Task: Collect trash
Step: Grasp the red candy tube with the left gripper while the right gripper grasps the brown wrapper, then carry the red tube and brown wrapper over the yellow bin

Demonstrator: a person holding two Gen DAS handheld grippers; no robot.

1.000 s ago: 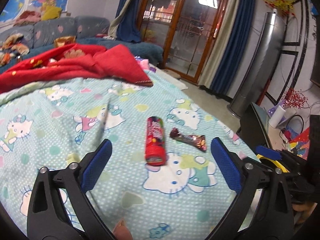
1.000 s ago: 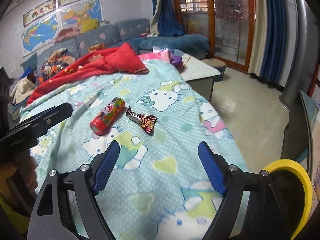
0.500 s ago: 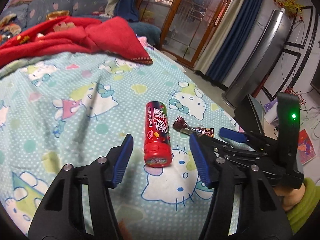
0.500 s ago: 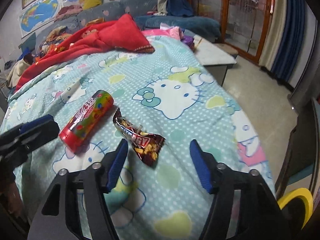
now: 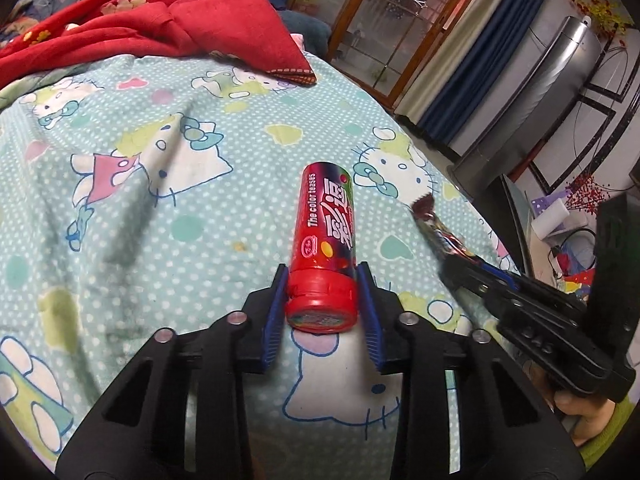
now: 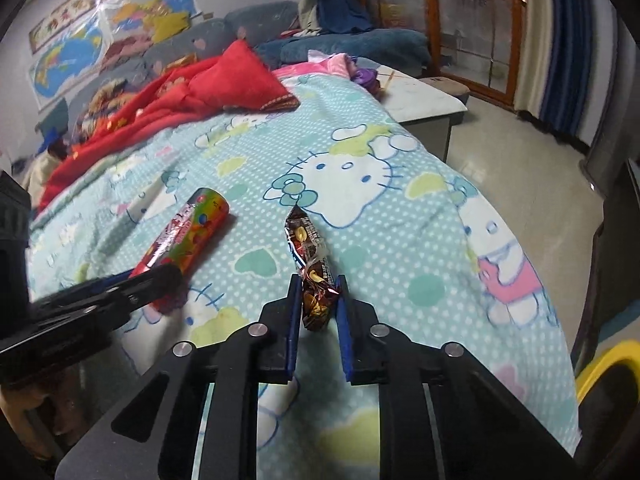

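Note:
A red candy tube (image 5: 326, 240) lies on the Hello Kitty bedsheet (image 5: 160, 208), cap end toward me. My left gripper (image 5: 323, 270) is closing, and its blue pads touch both sides of the red cap. To its right lies a dark, shiny candy wrapper (image 5: 432, 220), reached by the right gripper (image 5: 476, 272). In the right wrist view my right gripper (image 6: 319, 280) is closing on the near end of the wrapper (image 6: 308, 240), pads against it. The tube (image 6: 188, 232) and left gripper (image 6: 152, 280) show at the left there.
A crumpled red blanket (image 5: 160, 28) covers the far side of the bed. A low white-topped table (image 6: 420, 96) stands past the bed's end, beside tiled floor (image 6: 520, 160). A yellow-rimmed object (image 6: 608, 360) is at the lower right. A green-sleeved hand (image 5: 592, 420) holds the right gripper.
Both grippers came down and forward onto the bed. The left jaws narrowed around the tube's cap, and the right jaws narrowed around the wrapper's near end.

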